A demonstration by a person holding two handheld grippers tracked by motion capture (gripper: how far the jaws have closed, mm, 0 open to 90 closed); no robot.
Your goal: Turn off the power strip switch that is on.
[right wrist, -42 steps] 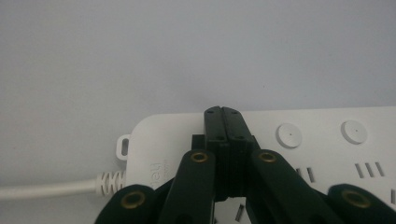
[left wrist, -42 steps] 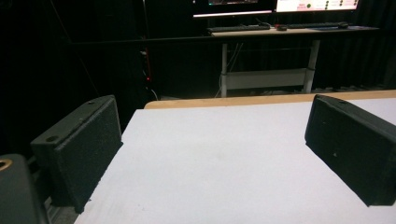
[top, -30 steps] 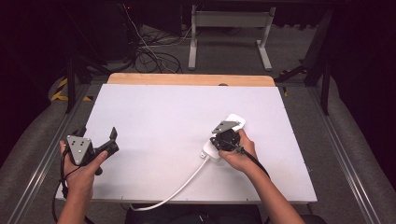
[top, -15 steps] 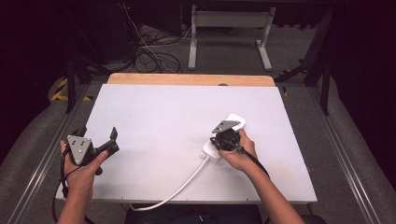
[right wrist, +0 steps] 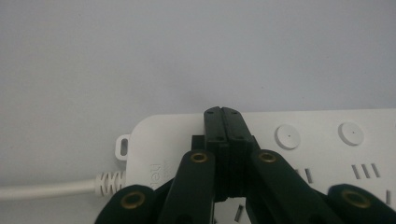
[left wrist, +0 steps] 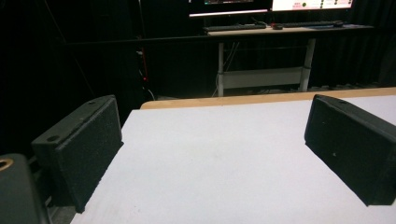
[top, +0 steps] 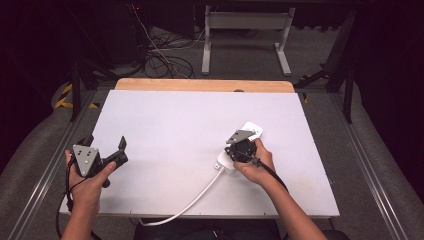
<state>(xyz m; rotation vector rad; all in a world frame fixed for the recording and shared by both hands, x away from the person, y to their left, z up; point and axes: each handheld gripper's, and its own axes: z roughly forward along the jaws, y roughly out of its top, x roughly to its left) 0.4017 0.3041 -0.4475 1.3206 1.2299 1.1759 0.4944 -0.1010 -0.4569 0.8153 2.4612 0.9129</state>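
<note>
2 grippers: right gripper [right wrist: 223, 112] jaws closed, pressing power strip [right wrist: 327, 154]; left gripper [left wrist: 210, 154] wide open, empty.
Handling: rigid, light, slippery plastic; grip long edges.

A lab: black curtains, floor cables [top: 165, 60], monitors [left wrist: 271, 5] behind the table [top: 200, 130]

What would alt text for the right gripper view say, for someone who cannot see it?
The right hand-held gripper, its black jaws pressed together, rests its tips over a white power strip lying on a pale table. The strip's round buttons sit to the right, and its white cord leaves at the left.
</note>
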